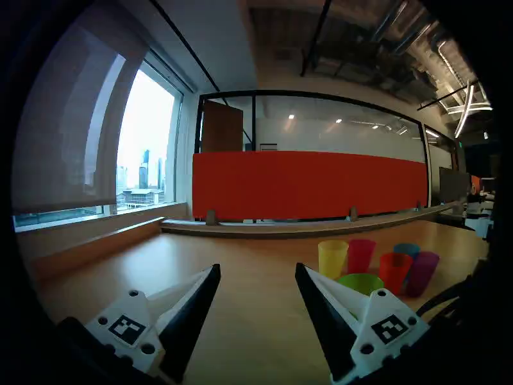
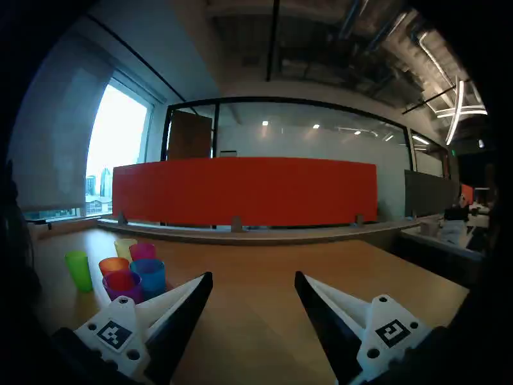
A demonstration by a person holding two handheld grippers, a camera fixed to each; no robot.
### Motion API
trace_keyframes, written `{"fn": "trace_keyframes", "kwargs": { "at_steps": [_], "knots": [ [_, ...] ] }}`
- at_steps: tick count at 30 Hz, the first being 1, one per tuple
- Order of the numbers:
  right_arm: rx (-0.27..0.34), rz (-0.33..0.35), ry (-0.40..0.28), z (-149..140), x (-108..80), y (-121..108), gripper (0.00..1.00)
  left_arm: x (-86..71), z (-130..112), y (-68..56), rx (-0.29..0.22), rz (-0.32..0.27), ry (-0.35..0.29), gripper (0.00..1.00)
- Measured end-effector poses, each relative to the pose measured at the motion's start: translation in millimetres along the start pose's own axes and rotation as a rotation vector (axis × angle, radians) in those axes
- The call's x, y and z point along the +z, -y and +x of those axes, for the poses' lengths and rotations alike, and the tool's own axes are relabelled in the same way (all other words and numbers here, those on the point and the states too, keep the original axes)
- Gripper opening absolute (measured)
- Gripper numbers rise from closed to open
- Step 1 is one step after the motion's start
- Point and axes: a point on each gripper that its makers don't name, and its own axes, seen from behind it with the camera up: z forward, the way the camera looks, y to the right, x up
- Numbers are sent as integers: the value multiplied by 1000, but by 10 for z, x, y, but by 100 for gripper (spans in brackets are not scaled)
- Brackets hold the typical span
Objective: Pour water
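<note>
the left gripper (image 1: 257,267) sits at 6 o'clock over the wooden table (image 1: 256,333), fingers spread and empty; the right gripper (image 2: 253,274) is likewise released, grasping nothing. the plastic cups (image 1: 394,273) cluster at 4 o'clock in the left gripper view and at 8 o'clock in the right gripper view. pouring looks not yet begun, with picking up and tipping both left. each cup stands upright, mouth up, long axis vertical; i cannot tell whether any holds water.

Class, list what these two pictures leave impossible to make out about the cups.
Green plastic cup: left gripper view, lower half behind the left gripper.
Blue plastic cup: left gripper view, mostly behind the orange plastic cup.
Purple plastic cup: right gripper view, base behind the right gripper.
Water inside cups: both views, walls hide it.
</note>
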Motion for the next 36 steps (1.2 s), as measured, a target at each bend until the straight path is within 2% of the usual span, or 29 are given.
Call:
{"fn": "trace_keyframes", "kwargs": {
  "at_steps": [5,14,20,29,36],
  "knots": [
    [-2,13,-7,112,1,-6,99,4,275,48,-6,-1,-19,86],
    [-21,30,1,448,48,-6,99,64,560,-18,-22,-32,22,86],
    [-4,35,18,744,120,-7,99,147,724,-59,-10,-55,60,86],
    [15,67,50,1109,226,35,99,279,1205,-207,35,-122,60,86],
    [7,87,38,1416,292,78,99,336,1482,-337,29,-165,76,86]
  ]
}}
